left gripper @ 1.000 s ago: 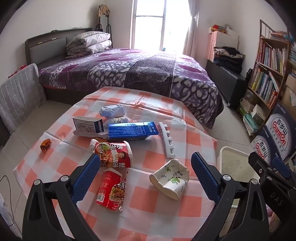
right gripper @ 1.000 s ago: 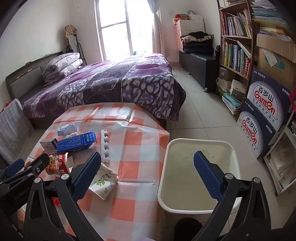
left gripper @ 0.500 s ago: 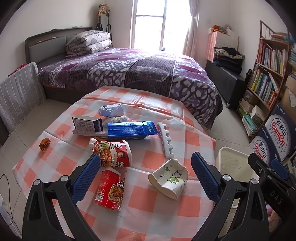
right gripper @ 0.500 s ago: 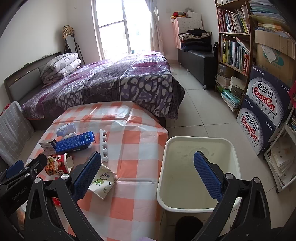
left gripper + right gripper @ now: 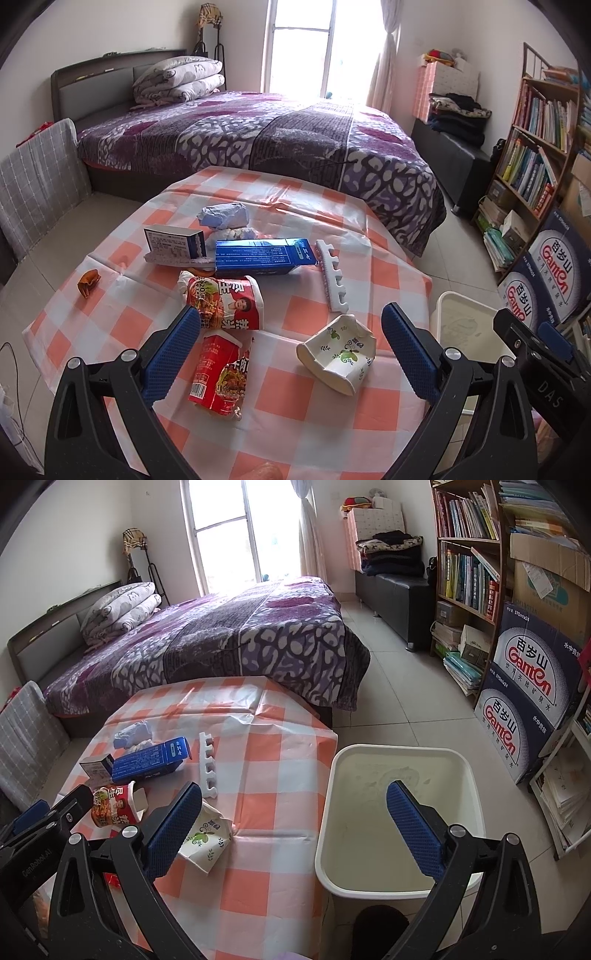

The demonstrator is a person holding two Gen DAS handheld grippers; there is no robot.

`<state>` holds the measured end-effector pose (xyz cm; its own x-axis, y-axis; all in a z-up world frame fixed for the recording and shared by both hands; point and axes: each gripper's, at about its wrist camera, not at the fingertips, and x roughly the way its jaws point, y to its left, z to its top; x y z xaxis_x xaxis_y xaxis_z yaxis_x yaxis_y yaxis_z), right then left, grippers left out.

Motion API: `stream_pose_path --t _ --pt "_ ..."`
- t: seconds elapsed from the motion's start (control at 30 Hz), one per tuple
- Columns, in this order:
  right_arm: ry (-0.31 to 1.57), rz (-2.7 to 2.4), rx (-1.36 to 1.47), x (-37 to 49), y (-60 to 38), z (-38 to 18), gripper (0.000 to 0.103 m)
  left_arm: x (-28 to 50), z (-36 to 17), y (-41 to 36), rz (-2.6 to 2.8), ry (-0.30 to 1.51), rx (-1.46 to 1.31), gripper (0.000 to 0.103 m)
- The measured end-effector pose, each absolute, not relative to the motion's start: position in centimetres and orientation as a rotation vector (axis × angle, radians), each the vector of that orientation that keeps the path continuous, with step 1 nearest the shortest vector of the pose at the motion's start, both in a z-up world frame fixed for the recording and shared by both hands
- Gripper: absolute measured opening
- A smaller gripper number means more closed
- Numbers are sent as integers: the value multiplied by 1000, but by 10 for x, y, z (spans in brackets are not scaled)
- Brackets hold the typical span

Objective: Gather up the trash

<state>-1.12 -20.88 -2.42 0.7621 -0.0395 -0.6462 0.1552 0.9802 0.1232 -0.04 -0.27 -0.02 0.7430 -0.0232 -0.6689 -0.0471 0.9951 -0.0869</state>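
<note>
Trash lies on an orange-checked table (image 5: pixel 332 402): a crushed paper cup (image 5: pixel 338 354) (image 5: pixel 205 836), a red noodle packet (image 5: pixel 218 373), a red noodle cup (image 5: pixel 225 301) (image 5: pixel 114 805), a long blue box (image 5: pixel 264 254) (image 5: pixel 149 758), a small blue-white box (image 5: pixel 173 242), a white foam strip (image 5: pixel 332 280) (image 5: pixel 207 764), crumpled blue paper (image 5: pixel 223 216) and an orange wrapper (image 5: pixel 88 281). My left gripper (image 5: pixel 291 350) is open and empty above the near table edge. My right gripper (image 5: pixel 295 830) is open and empty between table and white bin (image 5: pixel 400 886).
The white bin (image 5: pixel 441 306) stands on the floor right of the table. A bed (image 5: pixel 258 136) lies behind the table. Bookshelves (image 5: pixel 469 546) and water cartons (image 5: pixel 528 698) line the right wall. A grey-covered chair (image 5: pixel 37 177) stands at the left.
Both grippers have drifted slightly back and up, so the table looks a little farther. Nothing on the table has moved and both grippers stay open.
</note>
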Motion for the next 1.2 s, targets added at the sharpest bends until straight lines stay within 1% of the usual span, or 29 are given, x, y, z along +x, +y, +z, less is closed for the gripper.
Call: stream_pose_path --t 1.2 --pt "705 -102 181 -9 -208 -27 96 0 -6 -1 14 744 -103 96"
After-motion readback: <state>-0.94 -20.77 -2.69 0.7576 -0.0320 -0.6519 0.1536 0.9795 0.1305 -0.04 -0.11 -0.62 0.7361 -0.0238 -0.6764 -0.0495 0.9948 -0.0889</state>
